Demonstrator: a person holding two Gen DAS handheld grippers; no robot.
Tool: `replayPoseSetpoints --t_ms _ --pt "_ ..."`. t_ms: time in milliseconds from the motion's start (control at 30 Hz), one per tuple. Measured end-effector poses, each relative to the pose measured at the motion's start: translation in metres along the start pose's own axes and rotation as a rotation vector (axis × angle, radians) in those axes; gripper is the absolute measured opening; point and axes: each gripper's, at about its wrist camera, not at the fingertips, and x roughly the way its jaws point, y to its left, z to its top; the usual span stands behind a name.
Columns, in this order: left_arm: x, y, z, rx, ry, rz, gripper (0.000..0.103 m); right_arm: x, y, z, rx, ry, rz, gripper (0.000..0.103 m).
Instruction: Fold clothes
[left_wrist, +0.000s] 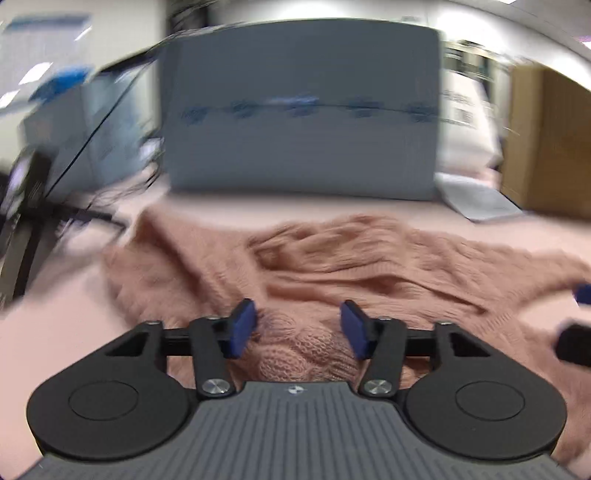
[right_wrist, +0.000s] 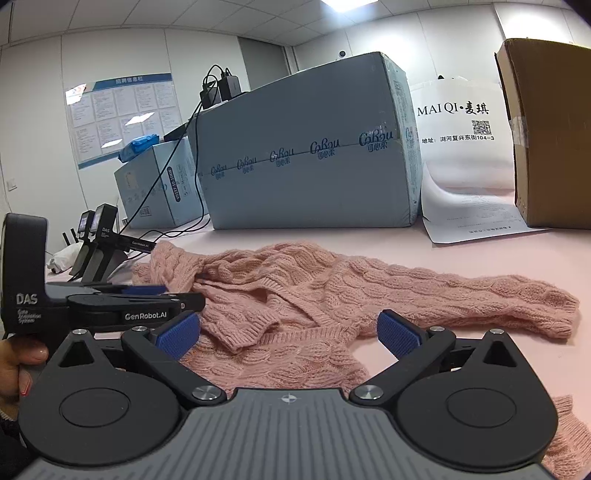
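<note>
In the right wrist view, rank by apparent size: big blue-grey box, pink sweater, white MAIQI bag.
1. big blue-grey box and pink sweater: too close to rank, and the sweater lies nearer the camera.
2. white MAIQI bag: smallest.

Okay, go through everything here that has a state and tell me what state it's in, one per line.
pink sweater: unfolded, crumpled on the table, one sleeve stretched out
left gripper: open, sweater between its fingers, not gripped
right gripper: open, over the sweater's near edge
brown cardboard box: top flap up
large blue-grey box: closed
</note>
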Motion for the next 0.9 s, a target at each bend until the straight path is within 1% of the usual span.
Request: replayPoseSetpoints --t_ms 33,67,100,133,167,200,233,267,400,467,500,533,567,600,633,667,700,733,767,833,900 --pt "-0.004 0.013 0.000 -0.107 -0.013 -0.022 0.019 -0.001 0.000 0.000 -0.002 -0.004 0.001 0.103" --pt "-0.008 0.027 -0.001 -0.218 -0.032 -0.070 0.019 -0.003 0.001 0.001 -0.005 -0.009 0.004 0.103" --pt "-0.011 0.042 -0.004 -0.348 -0.053 -0.141 0.019 -0.005 0.001 0.001 -0.007 -0.015 0.008 0.103" --pt "-0.013 0.059 -0.010 -0.512 -0.074 -0.253 0.019 -0.006 0.002 0.001 -0.009 -0.019 0.014 0.103" --pt "-0.012 0.071 -0.016 -0.647 -0.083 -0.355 0.019 -0.008 0.003 0.001 -0.011 -0.022 0.021 0.103" --pt "-0.008 0.077 -0.023 -0.732 -0.069 -0.438 0.019 -0.009 0.004 0.001 -0.013 -0.025 0.029 0.103" --pt "-0.005 0.080 -0.028 -0.792 -0.057 -0.495 0.019 -0.010 0.005 0.001 -0.018 -0.028 0.034 0.103" --pt "-0.004 0.079 -0.031 -0.803 -0.040 -0.493 0.019 -0.011 0.007 0.001 -0.025 -0.033 0.034 0.103" --pt "-0.001 0.075 -0.047 -0.733 0.043 -0.367 0.019 -0.016 0.007 0.000 -0.031 -0.051 0.019 0.103" --pt "-0.009 0.079 -0.050 -0.711 0.042 -0.352 0.020 -0.019 0.007 0.000 -0.029 -0.058 0.010 0.103" --pt "-0.017 0.079 -0.049 -0.672 0.032 -0.315 0.022 -0.021 0.007 0.000 -0.027 -0.062 0.005 0.103" --pt "-0.026 0.076 -0.048 -0.616 0.011 -0.252 0.032 -0.022 0.007 -0.001 -0.026 -0.066 0.000 0.103" --pt "-0.033 0.071 -0.047 -0.556 -0.015 -0.186 0.055 -0.023 0.006 -0.001 -0.021 -0.067 -0.002 0.103" --pt "-0.040 0.065 -0.046 -0.493 -0.047 -0.116 0.064 -0.024 0.004 0.000 -0.014 -0.067 -0.003 0.103" --pt "-0.047 0.060 -0.045 -0.436 -0.081 -0.055 0.081 -0.023 0.005 0.000 -0.006 -0.068 -0.007 0.103" --pt "-0.052 0.055 -0.044 -0.387 -0.109 0.002 0.085 -0.024 0.005 0.001 0.002 -0.070 -0.015 0.103" --pt "-0.058 0.047 -0.041 -0.320 -0.148 0.078 0.085 -0.024 0.003 0.001 0.013 -0.070 -0.025 0.103" --pt "-0.061 0.040 -0.038 -0.265 -0.172 0.133 0.085 -0.024 0.000 0.002 0.032 -0.064 -0.033 0.103" --pt "-0.060 0.035 -0.034 -0.221 -0.175 0.171 0.085 -0.023 -0.004 0.002 0.054 -0.054 -0.037 0.103" --pt "-0.054 0.023 -0.022 -0.128 -0.138 0.204 0.085 -0.021 -0.011 0.002 0.097 -0.034 -0.047 0.103" --pt "-0.052 0.007 -0.012 -0.031 -0.115 0.195 0.085 -0.019 -0.018 0.002 0.149 -0.003 -0.028 0.103"
